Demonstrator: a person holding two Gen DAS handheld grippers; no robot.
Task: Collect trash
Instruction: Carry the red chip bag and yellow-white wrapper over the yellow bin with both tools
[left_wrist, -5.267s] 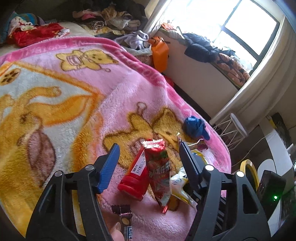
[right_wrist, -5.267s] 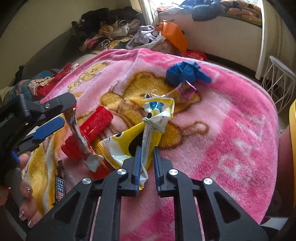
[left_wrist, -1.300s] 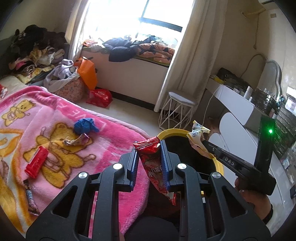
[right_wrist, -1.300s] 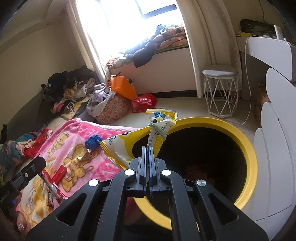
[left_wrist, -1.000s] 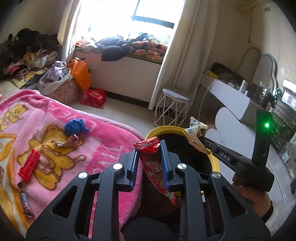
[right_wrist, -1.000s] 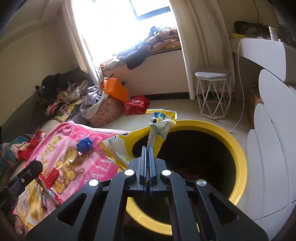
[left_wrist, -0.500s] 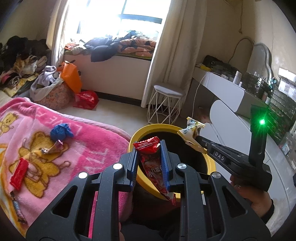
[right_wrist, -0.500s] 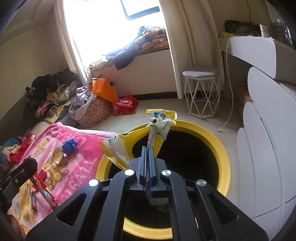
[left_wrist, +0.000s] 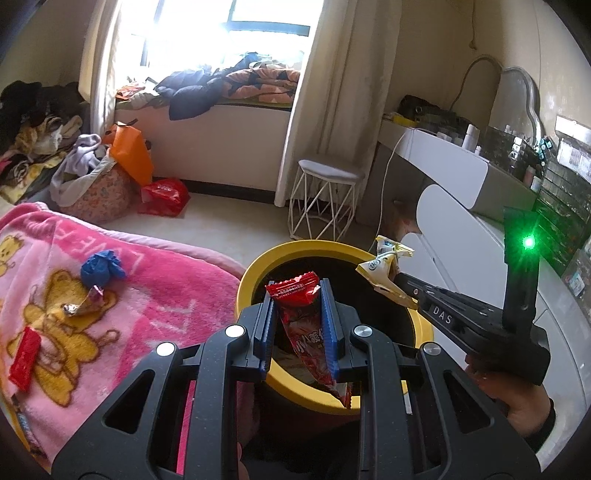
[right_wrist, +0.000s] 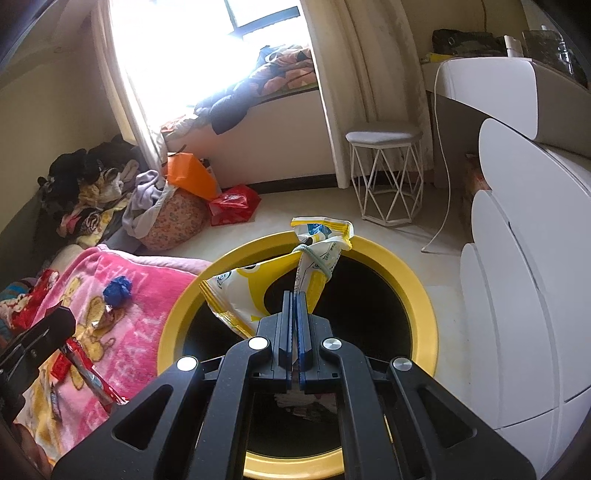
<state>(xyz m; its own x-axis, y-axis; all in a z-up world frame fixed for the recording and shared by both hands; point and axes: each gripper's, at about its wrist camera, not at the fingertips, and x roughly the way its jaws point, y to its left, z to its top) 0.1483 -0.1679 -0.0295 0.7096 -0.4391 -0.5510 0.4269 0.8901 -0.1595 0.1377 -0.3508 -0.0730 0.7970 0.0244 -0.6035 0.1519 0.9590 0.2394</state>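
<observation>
Now that we've swung both loads off the bed to over the bin (right_wrist: 424, 291), the drop comes next. Left gripper (left_wrist: 297, 325) pinches the red wrapper (left_wrist: 303, 317); right gripper (right_wrist: 294, 325) is clamped on the yellow bag (right_wrist: 251, 291). More trash remains on the blanket (left_wrist: 155, 295): blue wad (left_wrist: 101, 266), red pack (left_wrist: 24, 352).

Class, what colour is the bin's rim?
Yellow: the bin rim shows best in the right wrist view.

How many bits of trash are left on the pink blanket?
4 visible: blue wad, crumpled foil wrapper, red packet, dark bar wrapper at the blanket edge. More may lie out of frame.
</observation>
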